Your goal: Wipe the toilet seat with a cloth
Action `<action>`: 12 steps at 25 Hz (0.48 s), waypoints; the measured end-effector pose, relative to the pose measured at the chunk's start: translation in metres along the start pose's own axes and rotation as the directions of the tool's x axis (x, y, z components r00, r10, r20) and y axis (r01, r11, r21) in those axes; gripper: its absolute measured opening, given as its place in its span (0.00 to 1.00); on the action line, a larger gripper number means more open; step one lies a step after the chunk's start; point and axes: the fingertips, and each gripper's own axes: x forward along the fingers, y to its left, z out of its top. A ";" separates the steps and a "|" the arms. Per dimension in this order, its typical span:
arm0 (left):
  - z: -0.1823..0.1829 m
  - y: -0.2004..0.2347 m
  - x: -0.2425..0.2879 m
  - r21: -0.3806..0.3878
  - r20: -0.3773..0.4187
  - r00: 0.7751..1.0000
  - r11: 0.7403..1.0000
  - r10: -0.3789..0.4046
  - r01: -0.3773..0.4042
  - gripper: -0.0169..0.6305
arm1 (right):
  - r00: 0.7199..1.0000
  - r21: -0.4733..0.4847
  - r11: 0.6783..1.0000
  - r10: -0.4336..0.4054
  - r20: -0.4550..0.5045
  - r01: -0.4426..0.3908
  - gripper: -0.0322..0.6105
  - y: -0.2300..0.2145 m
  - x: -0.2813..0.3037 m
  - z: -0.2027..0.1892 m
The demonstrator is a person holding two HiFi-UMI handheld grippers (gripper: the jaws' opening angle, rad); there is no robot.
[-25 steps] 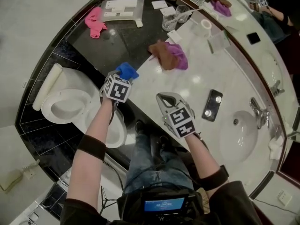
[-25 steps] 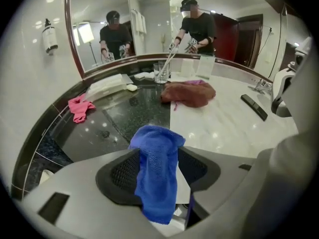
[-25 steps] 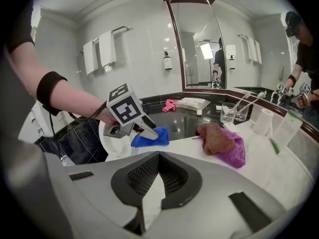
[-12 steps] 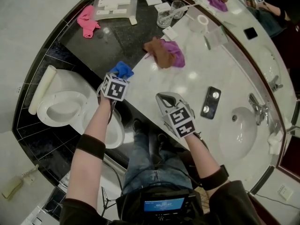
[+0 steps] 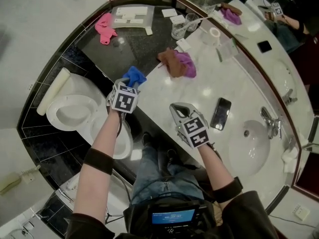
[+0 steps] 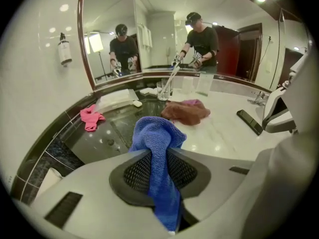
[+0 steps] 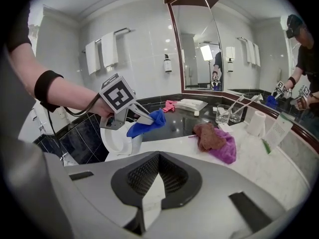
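**Task item.** The blue cloth (image 6: 158, 133) is pinched in the left gripper (image 5: 129, 85). Its jaws have just been closing and now press on a bunched fold. A wad stands out beyond the tips and a tail hangs back between the pads. The cloth is clear of the counter (image 5: 199, 91).

**Target.** The toilet (image 5: 70, 108) lies below this gripper and to its left, well apart from the cloth. Judged from this, wiping has not begun.

**Right gripper** (image 5: 175, 106). Its jaws are together with nothing between them. It hovers over the counter edge, and a phone (image 5: 220, 113) lies near its right side. A brown and purple cloth pile (image 5: 178, 63) sits further ahead.

**Risks.**
- The grip takes only a narrow fold, so drag along the seat could pull the cloth free.
- The wad is small. If the gripper is pressed steeply, its hard tips could meet the seat instead of the cloth.
- A swing by the idle right gripper could knock the phone.
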 end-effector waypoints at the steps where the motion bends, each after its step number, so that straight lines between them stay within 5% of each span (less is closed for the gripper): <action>1: 0.003 -0.004 -0.013 -0.008 0.020 1.000 1.000 0.007 -0.007 0.15 | 1.000 -0.007 1.000 0.004 0.005 -0.004 0.08 0.002 -0.007 0.002; 6: 0.012 -0.023 -0.096 -0.044 0.126 0.988 0.996 0.088 -0.083 0.15 | 0.997 -0.080 0.996 0.052 0.052 -0.047 0.08 0.017 -0.039 0.015; 12: -0.017 -0.056 -0.214 -0.137 0.217 0.945 0.966 0.243 -0.217 0.15 | 0.977 -0.153 0.975 0.178 0.114 -0.160 0.08 0.063 -0.078 0.028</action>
